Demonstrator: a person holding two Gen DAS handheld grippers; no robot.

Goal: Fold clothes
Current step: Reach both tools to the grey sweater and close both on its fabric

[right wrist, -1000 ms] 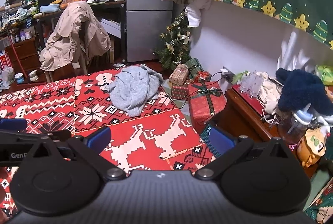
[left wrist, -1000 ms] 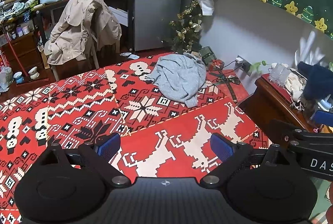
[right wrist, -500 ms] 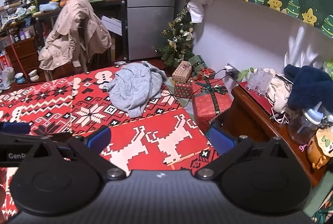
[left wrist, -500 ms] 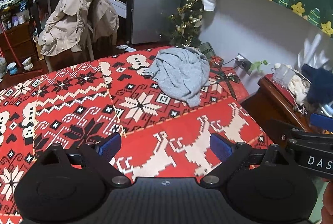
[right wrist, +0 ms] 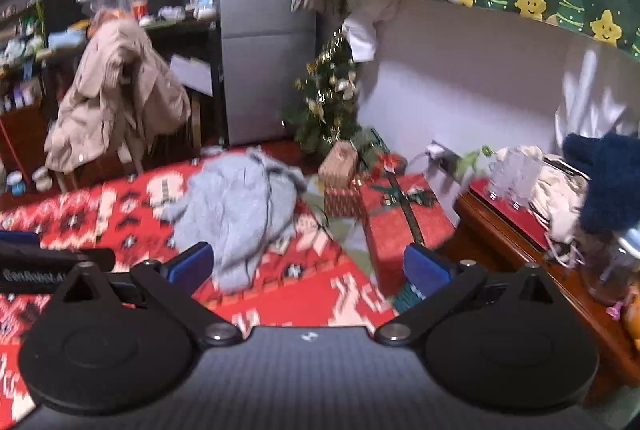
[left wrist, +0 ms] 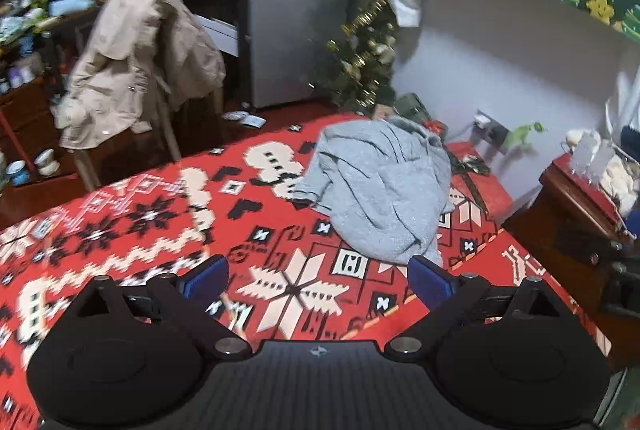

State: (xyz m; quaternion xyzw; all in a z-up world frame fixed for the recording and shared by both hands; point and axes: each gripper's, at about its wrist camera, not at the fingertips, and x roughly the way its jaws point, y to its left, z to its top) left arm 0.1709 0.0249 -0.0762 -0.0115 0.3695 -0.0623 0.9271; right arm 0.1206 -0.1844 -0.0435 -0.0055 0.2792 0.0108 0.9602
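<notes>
Both sets of jaws stand wide apart and hold nothing. On the left gripper (left wrist: 318, 280) the blue pads frame bare patterned cloth, and the right gripper (right wrist: 308, 268) is just as empty.

And there's the target: a grey sweatshirt (left wrist: 378, 190), crumpled in a loose heap on the red Nordic-pattern blanket (left wrist: 132, 230), up near the far edge by the little Christmas tree (left wrist: 366, 66). From the left wrist it sits ahead and slightly right of centre, with its nearest hem dropping down almost to the right-hand pad. That's close, though not touching as far as this view shows.

Over on the right wrist view, the grey sweatshirt (right wrist: 240, 206) lies ahead and to the left, its lower end near the left-hand pad. The wrapped presents (right wrist: 404, 214) sit straight ahead beyond the blanket edge. The heap's long axis runs roughly away from the grippers, far end toward the tree, near end toward us.

My read is that the left gripper is the nearer, with the near hem almost between its pads. The folding hasn't begun, since the garment is bunched and needs spreading flat first. Expect a reach forward for that near edge. The right will have to swing leftward to join in.
</notes>
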